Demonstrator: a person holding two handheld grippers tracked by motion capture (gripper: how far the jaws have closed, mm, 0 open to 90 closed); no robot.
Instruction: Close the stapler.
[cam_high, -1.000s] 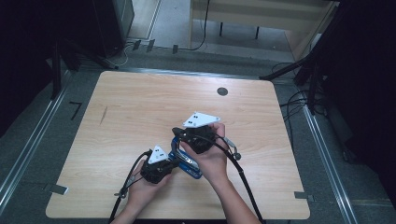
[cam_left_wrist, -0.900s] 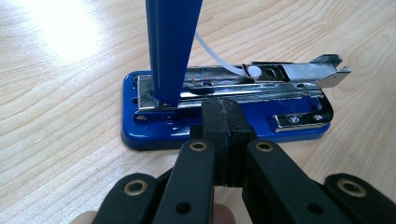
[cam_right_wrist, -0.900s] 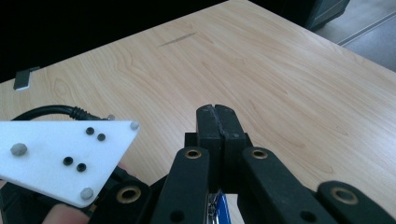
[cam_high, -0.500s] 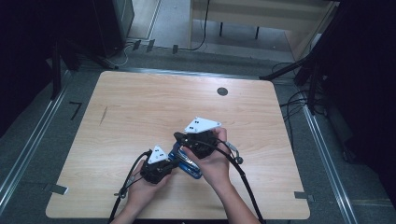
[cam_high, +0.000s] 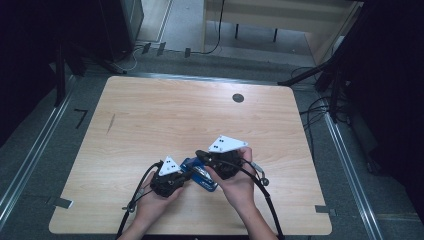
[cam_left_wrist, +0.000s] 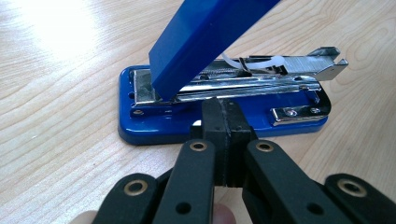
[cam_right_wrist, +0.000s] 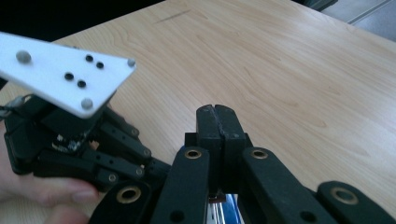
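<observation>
- Against the earlier frames, the right claw was seen lowered and drawn nearer the person, its grey plate brought closer over the stapler; the left claw was found unmoved.
- The left claw was held low in the left hand, pointed across at the stapler's long side, its tips just at the blue base; whether they touched could not be told.
- The right claw was gripped in the right hand, angled across above the stapler.
- Both claws were seen fully closed, pads pressed together, with nothing gripped.
- The stapler was laid on the table directly ahead of the left claw, its blue lid raised steeply and the metal magazine exposed.
- No containers were seen.
</observation>
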